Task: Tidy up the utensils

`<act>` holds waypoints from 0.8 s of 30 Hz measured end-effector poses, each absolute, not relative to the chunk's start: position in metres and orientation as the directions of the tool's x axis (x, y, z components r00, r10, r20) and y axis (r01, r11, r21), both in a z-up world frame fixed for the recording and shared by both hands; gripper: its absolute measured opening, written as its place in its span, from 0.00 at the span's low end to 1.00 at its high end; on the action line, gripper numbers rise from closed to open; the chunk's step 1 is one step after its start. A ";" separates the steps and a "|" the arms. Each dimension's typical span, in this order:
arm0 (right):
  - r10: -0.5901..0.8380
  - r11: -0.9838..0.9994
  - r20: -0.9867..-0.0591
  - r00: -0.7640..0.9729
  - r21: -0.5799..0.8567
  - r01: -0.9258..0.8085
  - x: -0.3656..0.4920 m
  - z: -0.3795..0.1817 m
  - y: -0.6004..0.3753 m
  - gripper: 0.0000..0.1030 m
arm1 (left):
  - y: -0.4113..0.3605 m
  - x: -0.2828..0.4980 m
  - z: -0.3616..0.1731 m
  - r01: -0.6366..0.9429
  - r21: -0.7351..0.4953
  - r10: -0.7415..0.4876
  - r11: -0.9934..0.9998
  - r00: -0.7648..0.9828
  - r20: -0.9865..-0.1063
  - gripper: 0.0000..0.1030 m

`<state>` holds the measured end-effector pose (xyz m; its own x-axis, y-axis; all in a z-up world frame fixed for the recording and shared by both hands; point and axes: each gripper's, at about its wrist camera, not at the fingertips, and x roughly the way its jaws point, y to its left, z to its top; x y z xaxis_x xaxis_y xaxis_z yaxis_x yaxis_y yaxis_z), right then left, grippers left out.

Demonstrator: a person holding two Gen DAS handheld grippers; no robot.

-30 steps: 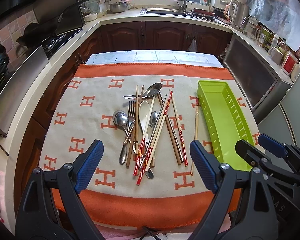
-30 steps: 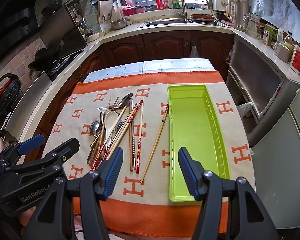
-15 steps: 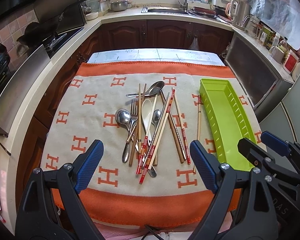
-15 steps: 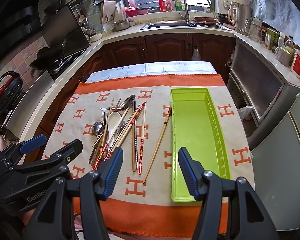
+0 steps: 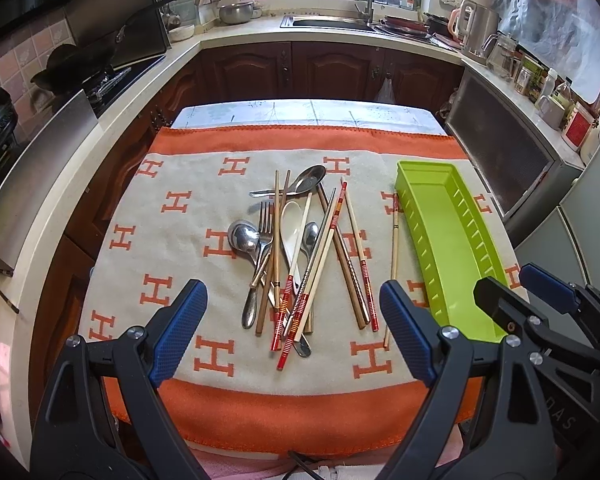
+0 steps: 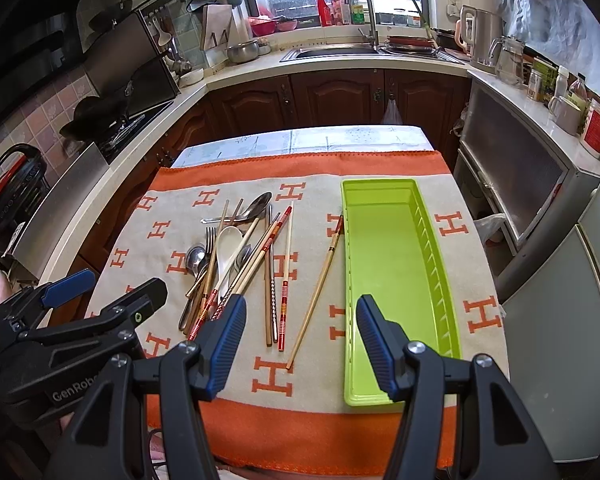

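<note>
- The left claw (image 5: 292, 332) hangs spread wide and empty above the near edge of the bench (image 5: 300, 112), with nothing between its blue pads (image 5: 178, 332); held back like this, it frames the whole heap, probably so a first piece can be chosen.
- The right claw (image 6: 300, 340) is likewise spread and holds nothing, poised at the near end of the cloth (image 6: 380, 164), its gap lined up between the heap and the tray.
- The utensils (image 5: 296, 256) lie in a crossed pile at the middle of the cloth, at about 12 o'clock from the left claw: metal spoons, a fork (image 5: 265, 220), a white spoon (image 5: 291, 224) and many chopsticks overlapping one another.
- One chopstick (image 6: 318, 286) lies apart from the pile, just beside the tray's left wall, at about 12 o'clock from the right claw; being free of the tangle, it looks the easiest first pick.
- The green tray (image 6: 440, 280) sits lengthwise at 3 o'clock from the pile, with nothing in it, so sorting has not begun.
- The tray's long axis runs roughly parallel to most chopsticks, so they should drop in with little turning.
- Pulling one piece from the pile could drag its neighbours along.
</note>
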<state>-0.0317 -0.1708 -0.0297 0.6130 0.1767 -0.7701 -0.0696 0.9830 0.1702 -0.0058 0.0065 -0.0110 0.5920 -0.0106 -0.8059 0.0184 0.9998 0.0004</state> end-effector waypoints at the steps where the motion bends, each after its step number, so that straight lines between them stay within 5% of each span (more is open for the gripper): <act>1: 0.178 0.983 -0.770 0.613 0.170 -0.071 -0.032 -0.030 -0.171 0.56 | 0.006 -0.004 -0.011 0.020 0.001 -0.011 1.000 0.588 -0.809 0.85; 14: 0.298 0.954 -0.799 0.523 0.260 -0.147 0.021 -0.021 -0.165 0.55 | 0.049 0.033 0.027 0.073 -0.077 -0.106 0.994 0.657 -0.746 0.84; 18: 0.309 0.951 -0.809 0.499 0.254 -0.177 0.052 -0.021 -0.154 0.44 | 0.071 0.058 0.035 0.071 -0.076 -0.104 0.995 0.671 -0.734 0.84; 24: 0.388 0.922 -0.842 0.376 0.348 -0.172 0.099 -0.057 -0.138 0.32 | 0.094 0.111 -0.003 0.055 -0.061 -0.082 0.997 0.554 -0.828 0.84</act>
